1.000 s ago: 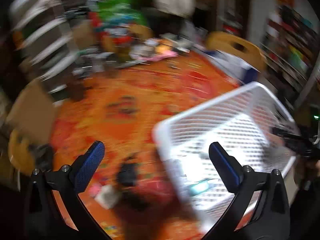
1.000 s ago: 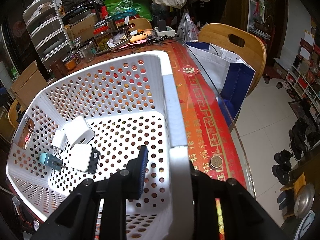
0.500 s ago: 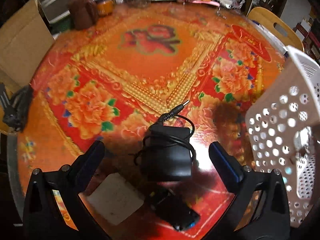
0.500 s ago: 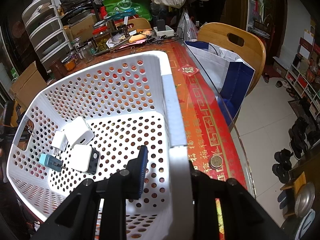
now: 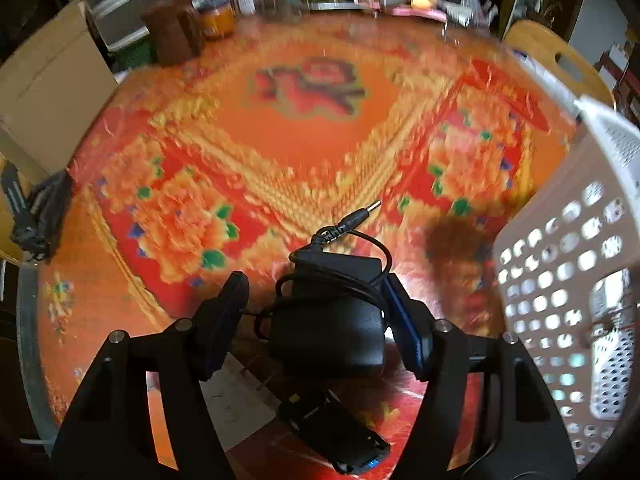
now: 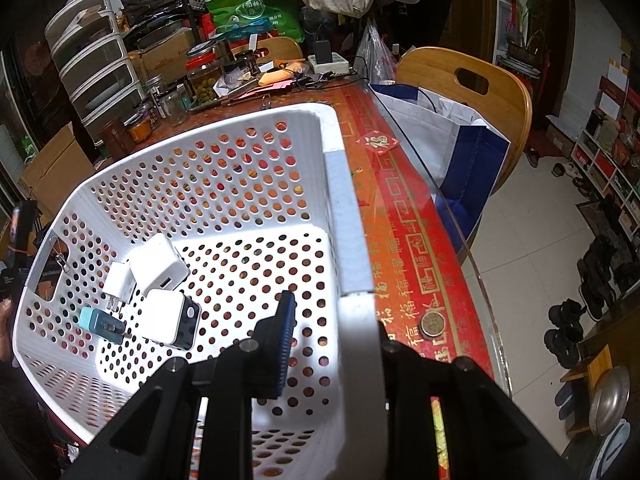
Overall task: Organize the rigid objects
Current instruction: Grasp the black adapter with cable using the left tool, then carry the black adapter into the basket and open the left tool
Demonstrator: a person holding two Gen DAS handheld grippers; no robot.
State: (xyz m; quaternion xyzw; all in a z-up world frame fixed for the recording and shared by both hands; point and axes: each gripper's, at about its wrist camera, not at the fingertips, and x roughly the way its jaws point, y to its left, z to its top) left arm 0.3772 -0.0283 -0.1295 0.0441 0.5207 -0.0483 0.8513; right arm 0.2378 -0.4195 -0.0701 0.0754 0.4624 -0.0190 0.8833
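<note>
A black power adapter [image 5: 328, 320] with its cable wound round it lies on the red and orange tablecloth. My left gripper [image 5: 316, 312] has its fingers closed in on both sides of the adapter. A smaller black device [image 5: 340, 436] and a white block [image 5: 236, 404] lie just below it. My right gripper [image 6: 332, 336] is shut on the rim of the white perforated basket [image 6: 348, 240]. Inside the basket lie white chargers [image 6: 160, 264], a white-and-black charger [image 6: 172, 320] and a teal plug [image 6: 98, 320]. The basket's side also shows in the left wrist view [image 5: 560, 280].
Jars, bottles and papers [image 6: 200, 80] crowd the table's far edge. A wooden chair [image 6: 472, 88] with a blue-and-white bag [image 6: 452, 140] stands beside the table. A coin [image 6: 432, 324] lies near the glass table edge. A cardboard box [image 5: 44, 92] stands to the left.
My left gripper swung from the basket down to the black adapter and closed in around it. The right gripper has kept still on the basket rim.
</note>
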